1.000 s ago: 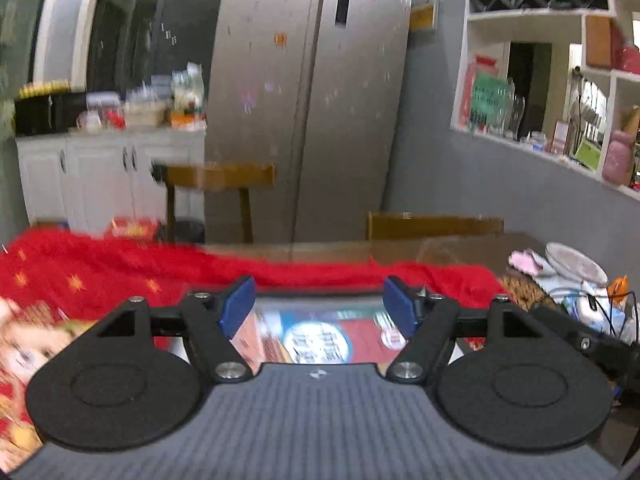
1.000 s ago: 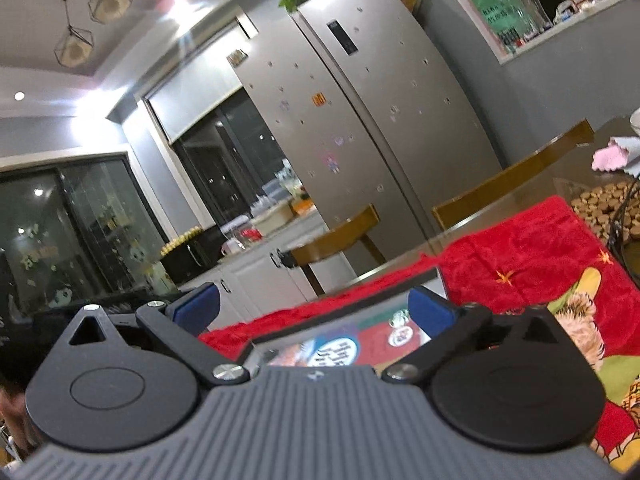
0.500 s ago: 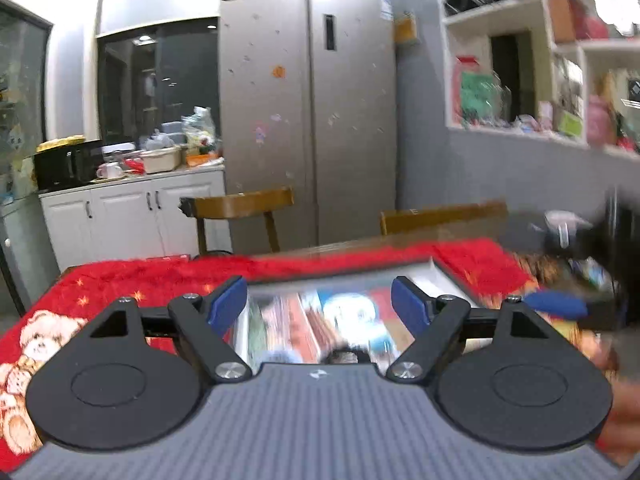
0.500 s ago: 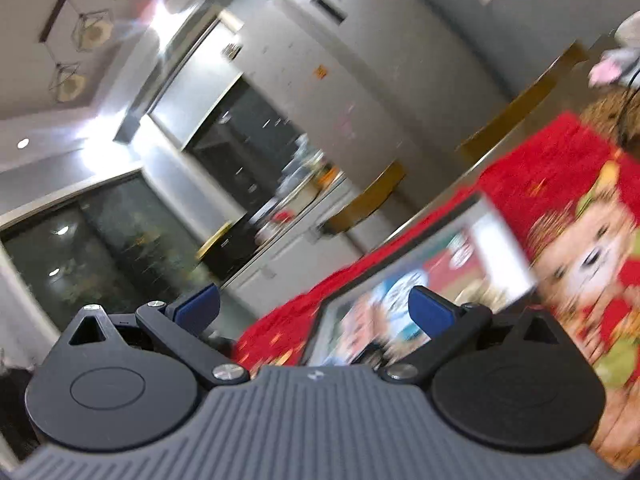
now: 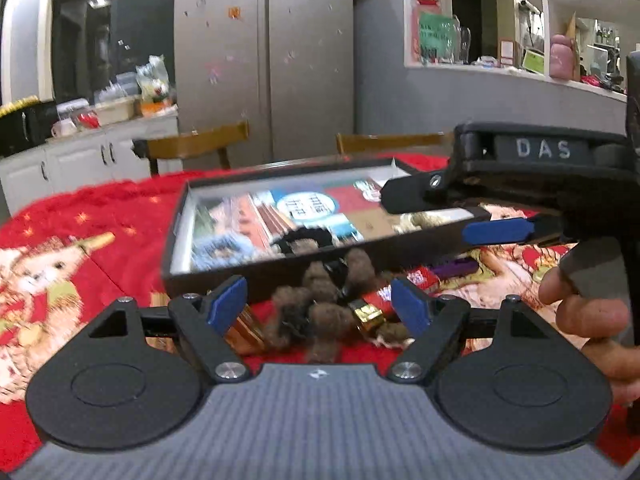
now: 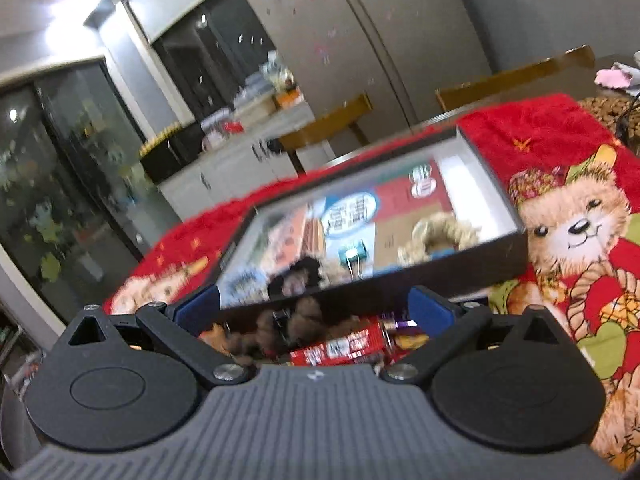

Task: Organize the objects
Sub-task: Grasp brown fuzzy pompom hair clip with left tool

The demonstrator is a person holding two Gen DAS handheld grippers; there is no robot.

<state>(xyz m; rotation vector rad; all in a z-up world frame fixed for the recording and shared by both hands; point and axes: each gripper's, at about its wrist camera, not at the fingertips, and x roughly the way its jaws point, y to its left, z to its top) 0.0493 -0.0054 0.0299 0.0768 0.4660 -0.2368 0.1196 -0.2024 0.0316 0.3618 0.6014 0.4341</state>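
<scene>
At six o'clock of the black tray [image 5: 256,280] on the red blanket [image 5: 100,216], a blurred heap of brown pompoms [image 5: 316,308] and red packets [image 6: 340,346] lies half hidden behind the spread-open, empty left gripper [image 5: 318,304] and right gripper [image 6: 314,306].

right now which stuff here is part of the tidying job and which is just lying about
Part of the job:
- black tray
- brown fuzzy scrunchies
- red packets
- gold packet
- purple packet
- left gripper and right gripper, both open

Just lying about:
- red bear blanket
- wooden chairs
- fridge
- shelf clutter
</scene>
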